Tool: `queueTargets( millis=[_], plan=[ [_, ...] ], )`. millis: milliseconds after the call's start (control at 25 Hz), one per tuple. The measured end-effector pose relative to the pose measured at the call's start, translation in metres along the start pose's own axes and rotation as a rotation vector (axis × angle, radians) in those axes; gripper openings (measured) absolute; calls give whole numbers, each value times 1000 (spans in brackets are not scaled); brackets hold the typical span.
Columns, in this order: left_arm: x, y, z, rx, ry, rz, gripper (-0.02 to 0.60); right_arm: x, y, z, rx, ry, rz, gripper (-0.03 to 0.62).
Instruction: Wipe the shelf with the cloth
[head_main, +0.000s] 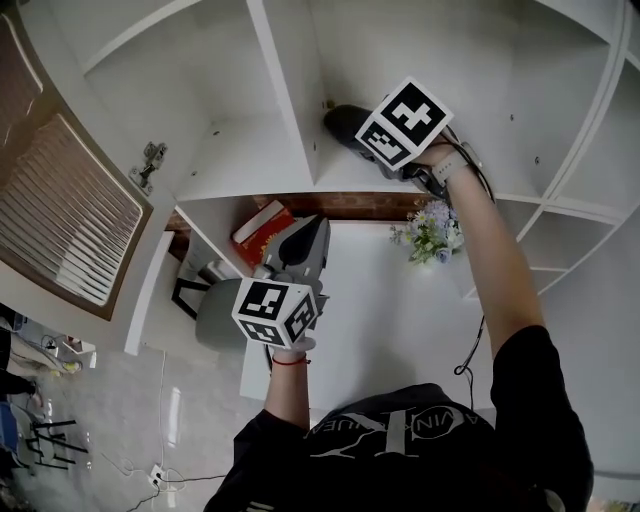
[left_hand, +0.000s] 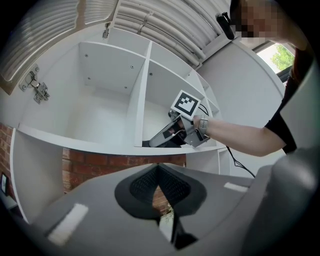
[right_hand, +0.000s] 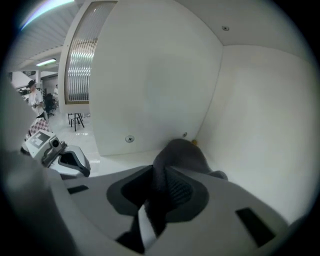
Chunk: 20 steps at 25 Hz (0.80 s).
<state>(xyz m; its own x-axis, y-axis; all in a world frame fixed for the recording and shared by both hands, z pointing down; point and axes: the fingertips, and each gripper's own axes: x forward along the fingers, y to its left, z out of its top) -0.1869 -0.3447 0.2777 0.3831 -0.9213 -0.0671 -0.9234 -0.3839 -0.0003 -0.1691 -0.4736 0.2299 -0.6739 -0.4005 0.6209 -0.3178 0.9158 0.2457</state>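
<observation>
**Smooth white boards, soft grey cloth**

The shelf (head_main: 250, 180) looked like smooth white laminate with a faint sheen. The cloth (right_hand: 182, 155) was dark grey fabric, soft, matt and folded. The left gripper (left_hand: 158, 171) and right gripper (right_hand: 162, 176) showed matt grey plastic with ribbed black pads. Rough red brick (left_hand: 115, 167) ran below centre. A shiny metal hinge (left_hand: 36, 86) sat upper left. The floor (head_main: 120, 420), lower left, was glossy.

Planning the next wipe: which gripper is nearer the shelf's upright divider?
Right. The right gripper, shut on the cloth, is inside the shelf, close beside the divider; the left gripper hangs out in front of the shelf, apart from it.
</observation>
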Motion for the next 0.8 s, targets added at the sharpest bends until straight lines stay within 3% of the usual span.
queueTargets(
  millis=[240,400,520,680,800],
  plan=[
    [-4,6,0,7,4,14,11,9,23,36,17,-137,91,84],
    [-9,11,2,13,3,27,11,-2,14,52,123,-280,130,83],
    [-10,11,3,15,2,25,11,-25,4,73,278,-469,204,81],
    [-7,5,3,22,7,12,11,-70,0,107,495,-760,375,80],
    [-5,2,8,44,3,12,11,-109,3,135,500,-923,430,78]
  ],
)
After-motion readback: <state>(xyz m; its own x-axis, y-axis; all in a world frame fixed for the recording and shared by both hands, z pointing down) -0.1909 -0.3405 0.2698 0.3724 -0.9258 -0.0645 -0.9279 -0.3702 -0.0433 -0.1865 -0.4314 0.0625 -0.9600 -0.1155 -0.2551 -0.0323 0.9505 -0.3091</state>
